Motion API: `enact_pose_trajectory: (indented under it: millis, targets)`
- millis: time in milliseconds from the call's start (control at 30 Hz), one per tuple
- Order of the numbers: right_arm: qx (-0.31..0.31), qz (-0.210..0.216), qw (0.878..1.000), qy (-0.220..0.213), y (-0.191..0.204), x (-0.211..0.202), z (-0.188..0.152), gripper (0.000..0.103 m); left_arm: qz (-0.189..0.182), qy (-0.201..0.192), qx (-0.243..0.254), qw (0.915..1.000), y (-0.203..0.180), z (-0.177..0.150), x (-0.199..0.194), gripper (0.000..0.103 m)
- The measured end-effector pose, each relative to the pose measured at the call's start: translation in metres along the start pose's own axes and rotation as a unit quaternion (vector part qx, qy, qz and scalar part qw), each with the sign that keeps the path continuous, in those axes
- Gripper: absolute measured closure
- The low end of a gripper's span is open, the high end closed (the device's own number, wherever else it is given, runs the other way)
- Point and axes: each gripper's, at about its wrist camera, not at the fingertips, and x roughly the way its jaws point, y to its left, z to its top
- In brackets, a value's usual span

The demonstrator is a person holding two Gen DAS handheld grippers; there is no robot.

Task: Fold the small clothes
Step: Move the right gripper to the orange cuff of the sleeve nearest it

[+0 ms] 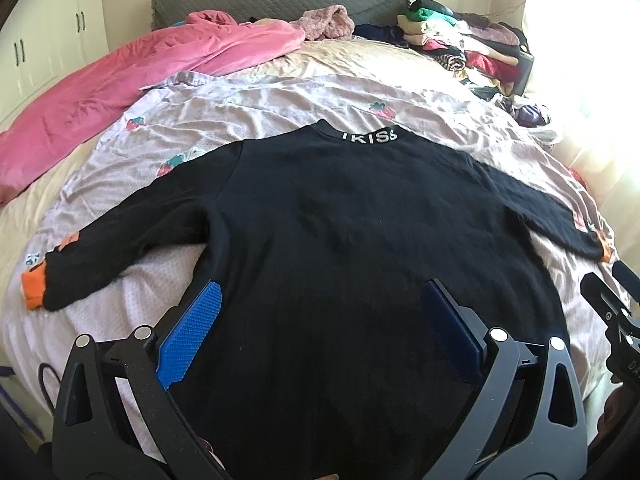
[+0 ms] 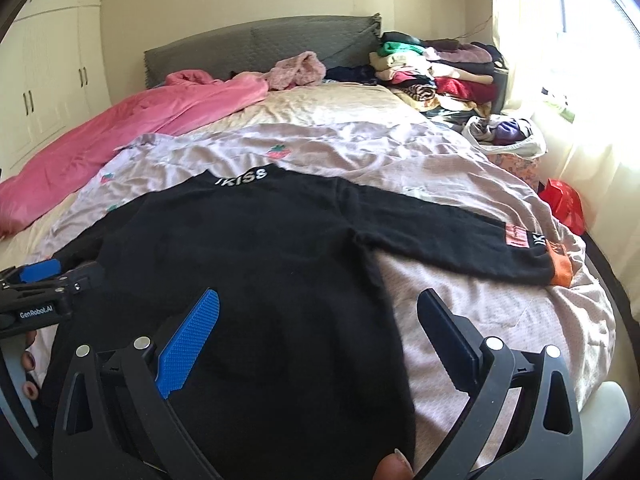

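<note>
A black long-sleeved sweater [image 1: 340,232] with white "IKISS" lettering on the collar lies flat on the bed, both sleeves spread out, orange cuffs at the ends. It also shows in the right wrist view [image 2: 256,248]. My left gripper [image 1: 320,292] is open and empty, hovering over the sweater's lower hem. My right gripper [image 2: 320,300] is open and empty over the sweater's lower right side. The right sleeve [image 2: 460,232] stretches toward the bed's right edge. The left gripper's body [image 2: 48,292] shows at the left of the right wrist view.
The sweater rests on a pale pink strawberry-print sheet [image 1: 280,100]. A pink quilt [image 1: 120,92] lies along the left. A pile of clothes [image 2: 440,72] sits at the back right by the grey headboard [image 2: 260,44]. A red bag [image 2: 564,204] is beside the bed.
</note>
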Motion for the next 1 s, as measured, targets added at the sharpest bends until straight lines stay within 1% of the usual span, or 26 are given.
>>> enact_pose_trajectory:
  millis: [133, 300, 500, 567, 667, 733, 800, 900, 1000]
  targets:
    - [0.013, -0.014, 1.000, 0.000, -0.014, 0.006, 0.008, 0.004, 0.000, 0.003, 0.000, 1.0000, -0.001, 0.011, 0.008, 0.009]
    - [0.032, -0.026, 0.999, -0.005, -0.033, 0.011, 0.020, 0.004, -0.010, 0.012, 0.004, 0.9999, -0.005, 0.024, 0.018, 0.009]
    - [0.045, -0.047, 0.998, -0.020, -0.055, 0.012, 0.032, 0.004, -0.005, 0.012, 0.016, 0.9998, -0.009, 0.046, 0.027, 0.009]
    - [0.057, -0.054, 0.997, -0.026, -0.067, 0.013, 0.037, 0.004, -0.002, 0.014, 0.022, 0.9997, -0.011, 0.055, 0.031, 0.009]
    - [0.074, -0.052, 0.995, -0.029, -0.086, 0.014, 0.043, 0.004, 0.005, 0.004, 0.021, 0.9998, -0.011, 0.071, 0.033, 0.009]
    - [0.091, -0.053, 0.994, -0.027, -0.101, 0.017, 0.047, 0.004, 0.003, 0.004, 0.017, 0.9998, -0.009, 0.081, 0.036, 0.009]
    - [0.102, -0.064, 0.992, -0.026, -0.113, 0.019, 0.050, 0.004, 0.004, 0.005, 0.016, 0.9999, -0.010, 0.090, 0.038, 0.009]
    - [0.099, -0.101, 0.989, -0.034, -0.132, 0.019, 0.058, 0.004, 0.002, -0.002, 0.021, 0.9998, -0.015, 0.105, 0.041, 0.009]
    - [0.107, -0.107, 0.988, -0.035, -0.149, 0.020, 0.063, 0.004, 0.002, -0.003, 0.028, 0.9996, -0.022, 0.116, 0.045, 0.009]
